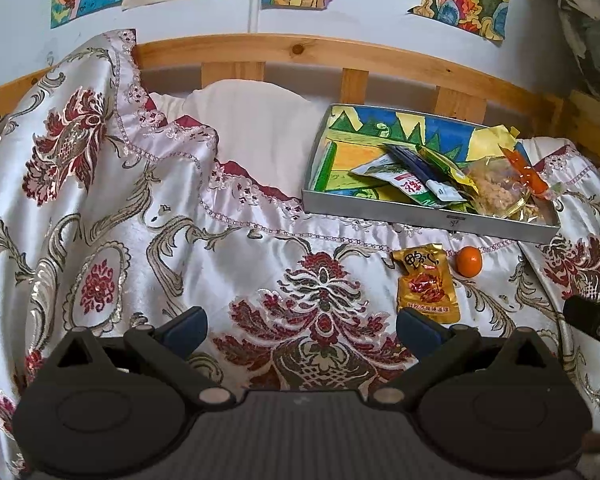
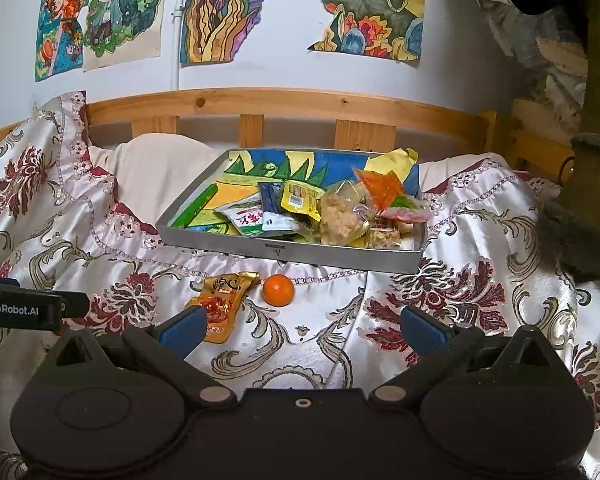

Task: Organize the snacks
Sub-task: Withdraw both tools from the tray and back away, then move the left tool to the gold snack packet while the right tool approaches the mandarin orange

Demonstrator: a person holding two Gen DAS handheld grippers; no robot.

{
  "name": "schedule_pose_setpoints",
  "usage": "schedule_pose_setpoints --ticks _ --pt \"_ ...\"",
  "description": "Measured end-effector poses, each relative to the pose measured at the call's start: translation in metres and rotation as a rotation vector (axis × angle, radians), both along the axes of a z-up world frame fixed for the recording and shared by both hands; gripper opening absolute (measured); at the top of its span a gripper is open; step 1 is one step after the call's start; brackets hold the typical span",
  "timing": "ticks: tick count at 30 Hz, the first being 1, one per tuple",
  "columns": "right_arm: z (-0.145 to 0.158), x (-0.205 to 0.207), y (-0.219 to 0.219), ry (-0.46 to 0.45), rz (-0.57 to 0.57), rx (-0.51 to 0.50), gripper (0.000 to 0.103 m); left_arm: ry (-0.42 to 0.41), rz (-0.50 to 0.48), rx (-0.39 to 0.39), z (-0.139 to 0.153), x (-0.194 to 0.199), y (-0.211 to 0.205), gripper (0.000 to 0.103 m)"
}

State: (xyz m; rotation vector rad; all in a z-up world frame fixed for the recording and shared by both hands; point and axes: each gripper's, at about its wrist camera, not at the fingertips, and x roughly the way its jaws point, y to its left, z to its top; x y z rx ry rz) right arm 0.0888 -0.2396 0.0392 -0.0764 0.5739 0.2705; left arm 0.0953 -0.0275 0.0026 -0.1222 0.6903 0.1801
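Left gripper: matte black body, two round housings at the lower corners of the frame, ribbed grey centre panel.
Fingers: black linkage arms with silver pivot pins, blue pads at the tips.
Right gripper: same black build, smooth centre panel with one small screw at its top edge.
Marking: white "GenRobot.AI" on the black side of the left gripper, at the left edge of the right wrist view.
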Motion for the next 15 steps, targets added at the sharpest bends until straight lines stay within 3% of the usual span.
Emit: schedule_pose_setpoints --ticks 15 --pt "-0.0021 0.0078 -0.0006 0.035 0.012 0.017 0.102 0.030 0.017 -0.005 -0.0098 0.0087 -0.0052 0.102"
